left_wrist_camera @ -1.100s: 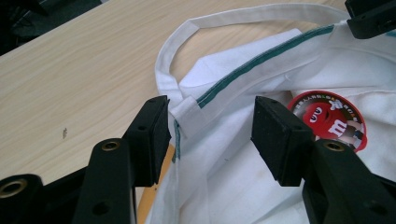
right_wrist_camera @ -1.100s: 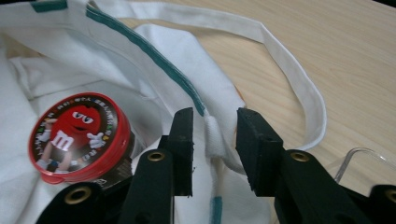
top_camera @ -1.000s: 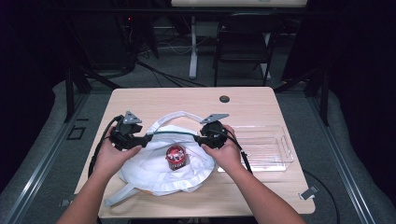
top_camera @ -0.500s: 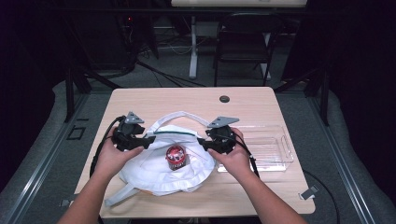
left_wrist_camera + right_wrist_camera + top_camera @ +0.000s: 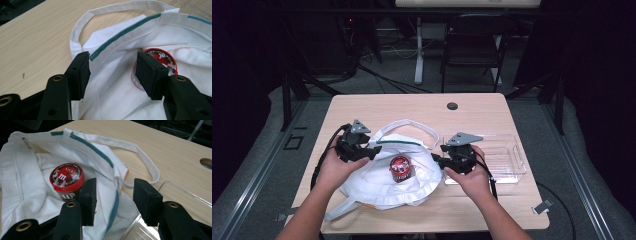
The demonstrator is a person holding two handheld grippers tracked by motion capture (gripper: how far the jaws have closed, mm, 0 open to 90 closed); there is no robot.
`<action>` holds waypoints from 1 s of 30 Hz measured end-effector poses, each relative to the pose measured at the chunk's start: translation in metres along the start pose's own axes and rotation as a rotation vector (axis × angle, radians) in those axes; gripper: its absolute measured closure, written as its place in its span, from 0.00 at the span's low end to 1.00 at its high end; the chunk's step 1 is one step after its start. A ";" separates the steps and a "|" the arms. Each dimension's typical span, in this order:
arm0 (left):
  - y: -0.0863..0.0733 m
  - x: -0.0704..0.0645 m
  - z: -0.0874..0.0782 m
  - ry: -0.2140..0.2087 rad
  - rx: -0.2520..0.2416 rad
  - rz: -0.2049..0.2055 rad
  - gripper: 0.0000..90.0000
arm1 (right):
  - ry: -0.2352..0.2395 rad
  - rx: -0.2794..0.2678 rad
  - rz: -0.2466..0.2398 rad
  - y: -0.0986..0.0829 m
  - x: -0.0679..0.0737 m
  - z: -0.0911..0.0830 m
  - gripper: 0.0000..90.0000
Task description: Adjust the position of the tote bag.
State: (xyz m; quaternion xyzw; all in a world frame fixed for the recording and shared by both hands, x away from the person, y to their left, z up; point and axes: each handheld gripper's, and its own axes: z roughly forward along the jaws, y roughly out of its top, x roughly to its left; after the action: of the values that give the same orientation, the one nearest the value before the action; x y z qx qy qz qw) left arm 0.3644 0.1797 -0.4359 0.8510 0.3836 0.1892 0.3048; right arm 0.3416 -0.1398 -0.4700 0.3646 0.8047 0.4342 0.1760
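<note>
Since the earlier frame, my right tongs drew back off the bag. Both tongs spread; left tongs straddle its hem. Can sits between them. Next: pinch both hems.

The bag is soft white cloth, matt and a bit crinkly, with a green woven stripe along its edge. The little tub looks like shiny plastic, with a glossy red printed lid. The surface is pale wood, smooth with a fine grain. The tray is clear, shiny plastic. Both tongs, left and right, are black and dull, with brass-coloured metal rivets.
</note>
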 end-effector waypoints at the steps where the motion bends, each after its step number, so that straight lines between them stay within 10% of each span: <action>1: 0.001 0.000 0.000 -0.004 0.007 -0.003 0.50 | -0.002 -0.005 0.005 -0.002 0.000 -0.002 0.60; 30: 0.001 -0.008 0.009 -0.048 0.029 -0.044 0.49 | 0.038 -0.013 0.057 -0.014 -0.014 -0.020 0.58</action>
State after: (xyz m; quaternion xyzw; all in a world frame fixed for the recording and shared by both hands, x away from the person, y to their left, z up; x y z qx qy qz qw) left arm 0.3649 0.1693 -0.4430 0.8510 0.3975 0.1563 0.3056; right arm 0.3330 -0.1671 -0.4711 0.3776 0.7943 0.4514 0.1506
